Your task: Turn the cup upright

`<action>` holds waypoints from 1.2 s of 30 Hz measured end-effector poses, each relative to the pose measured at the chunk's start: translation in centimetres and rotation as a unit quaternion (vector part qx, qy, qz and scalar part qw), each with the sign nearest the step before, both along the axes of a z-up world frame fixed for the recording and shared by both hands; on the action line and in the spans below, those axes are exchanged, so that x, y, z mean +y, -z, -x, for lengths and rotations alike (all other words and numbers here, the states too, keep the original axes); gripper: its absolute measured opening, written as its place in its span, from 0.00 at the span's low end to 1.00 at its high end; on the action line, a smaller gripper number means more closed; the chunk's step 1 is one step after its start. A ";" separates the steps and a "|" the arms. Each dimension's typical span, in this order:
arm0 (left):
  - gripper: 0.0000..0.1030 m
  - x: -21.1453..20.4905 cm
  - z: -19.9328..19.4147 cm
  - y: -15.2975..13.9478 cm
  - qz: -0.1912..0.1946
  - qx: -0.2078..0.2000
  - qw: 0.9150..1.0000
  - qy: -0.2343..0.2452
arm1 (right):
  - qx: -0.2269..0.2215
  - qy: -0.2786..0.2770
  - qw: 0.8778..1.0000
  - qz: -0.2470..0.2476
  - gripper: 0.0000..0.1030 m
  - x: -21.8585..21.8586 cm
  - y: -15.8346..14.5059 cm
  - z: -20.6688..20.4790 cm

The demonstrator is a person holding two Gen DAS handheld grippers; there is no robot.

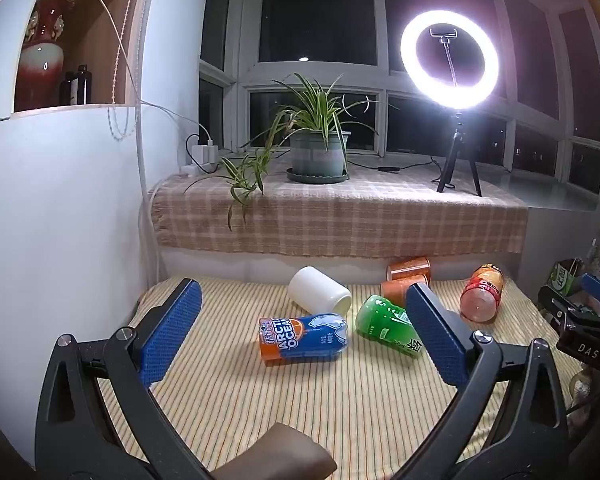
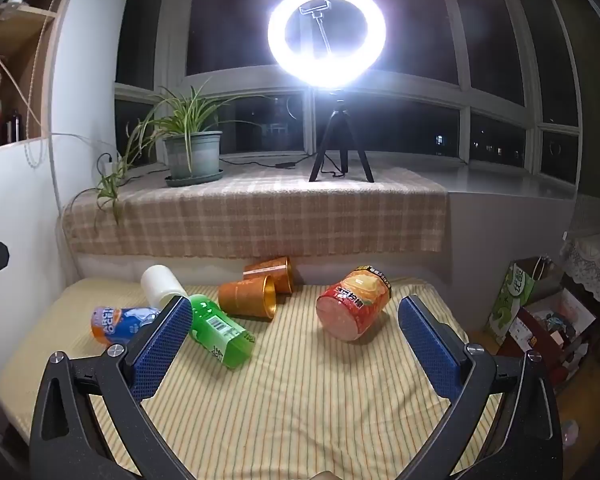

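Note:
Several cups lie on their sides on the striped mat (image 1: 300, 400): a blue-orange Arctic Ocean cup (image 1: 302, 338) (image 2: 122, 323), a white cup (image 1: 319, 290) (image 2: 162, 284), a green cup (image 1: 386, 326) (image 2: 220, 330), two copper cups (image 1: 406, 280) (image 2: 252, 294) and a red-orange cup (image 1: 482, 294) (image 2: 354, 304). My left gripper (image 1: 304, 292) is open and empty, short of the blue cup. My right gripper (image 2: 296, 308) is open and empty, with the red-orange cup lying between its spread fingers further ahead. It also shows at the right edge of the left wrist view (image 1: 596, 292).
A raised sill with a plaid cloth (image 1: 340, 216) runs behind the mat, holding a potted plant (image 1: 318, 152) and a lit ring light on a tripod (image 1: 458, 148). A white wall (image 1: 60, 220) stands on the left. Boxes and bags (image 2: 540, 320) sit to the right.

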State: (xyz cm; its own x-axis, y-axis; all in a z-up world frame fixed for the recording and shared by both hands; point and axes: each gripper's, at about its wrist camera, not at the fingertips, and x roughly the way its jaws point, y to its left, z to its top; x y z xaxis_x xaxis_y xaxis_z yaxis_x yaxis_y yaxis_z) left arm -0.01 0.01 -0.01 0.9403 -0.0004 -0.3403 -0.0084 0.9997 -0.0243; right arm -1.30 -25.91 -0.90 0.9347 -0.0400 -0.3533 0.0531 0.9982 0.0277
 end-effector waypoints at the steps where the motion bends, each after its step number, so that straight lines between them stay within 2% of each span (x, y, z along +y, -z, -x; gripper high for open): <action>1: 1.00 0.0 0.0 0.0 -0.001 0.000 1.000 0.000 | 0.000 0.000 1.000 -0.003 0.99 0.0 0.0 0.0; 12: 1.00 -0.5 0.9 -0.2 -0.004 -0.005 1.000 0.000 | 0.004 0.000 1.000 -0.004 0.99 -0.1 0.1 -0.4; 14: 1.00 0.1 -0.2 0.3 0.000 0.004 1.000 -0.003 | 0.003 0.000 1.000 -0.004 0.99 -0.1 0.3 -0.4; 36: 1.00 0.1 -0.5 0.0 -0.001 0.001 1.000 -0.004 | 0.007 0.000 1.000 -0.002 0.99 0.2 0.6 -0.1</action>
State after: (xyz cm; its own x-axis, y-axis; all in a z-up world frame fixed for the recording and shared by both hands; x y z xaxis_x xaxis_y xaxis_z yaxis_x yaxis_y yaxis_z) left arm 0.46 0.10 -0.03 0.9395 0.0087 -0.3426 -0.0173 0.9996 -0.0220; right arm -1.15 -25.67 -1.53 0.9294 -0.0375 -0.3671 0.0527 0.9981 0.0315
